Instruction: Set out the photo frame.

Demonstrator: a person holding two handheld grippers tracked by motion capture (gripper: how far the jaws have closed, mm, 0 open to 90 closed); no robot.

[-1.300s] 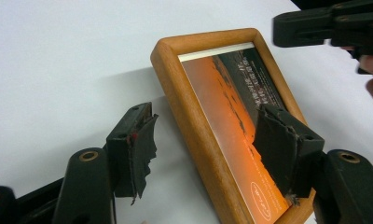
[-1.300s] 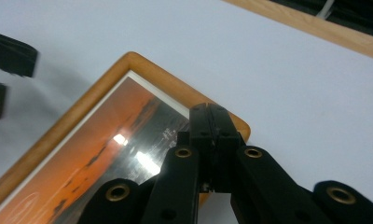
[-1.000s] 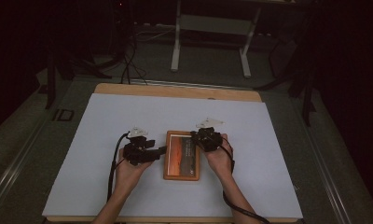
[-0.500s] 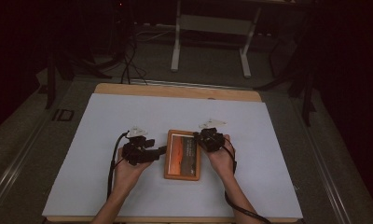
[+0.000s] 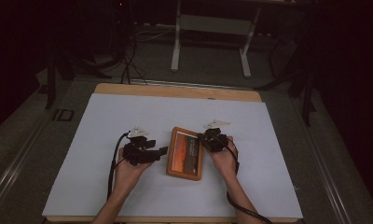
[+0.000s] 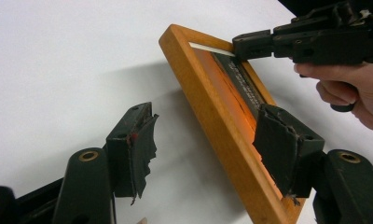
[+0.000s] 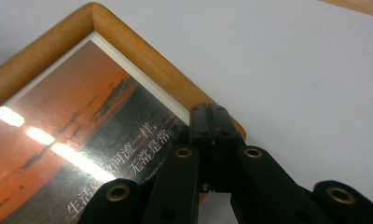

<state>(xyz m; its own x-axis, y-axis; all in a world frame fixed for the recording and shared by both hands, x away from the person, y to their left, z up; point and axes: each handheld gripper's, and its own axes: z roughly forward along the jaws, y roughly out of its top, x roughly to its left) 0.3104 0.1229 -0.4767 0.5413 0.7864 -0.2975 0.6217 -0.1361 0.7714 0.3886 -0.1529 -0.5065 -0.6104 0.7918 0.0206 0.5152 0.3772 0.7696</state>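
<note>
A wooden picture frame point(image 5: 185, 154) with an orange sunset print lies on the white sheet point(image 5: 105, 116), near the middle. My left gripper point(image 5: 162, 151) is open at the frame's left side. In the left gripper view it point(image 6: 208, 144) straddles the frame's near wooden rail point(image 6: 212, 112), one pad point(image 6: 133, 140) on the sheet side, the other point(image 6: 282, 144) over the glass, neither pressing. My right gripper point(image 5: 202, 139) is shut with nothing between its jaws. Its tips point(image 7: 216, 123) rest on the print by the frame's point(image 7: 44, 46) right rail near the far corner. It also shows in the left gripper view point(image 6: 250, 44).
The white sheet covers a wooden table whose far edge point(image 5: 175, 91) shows. Cables point(image 5: 112, 168) trail from both grippers toward the person. Beyond the table, a dark floor holds a white stand point(image 5: 210, 28) and loose cables.
</note>
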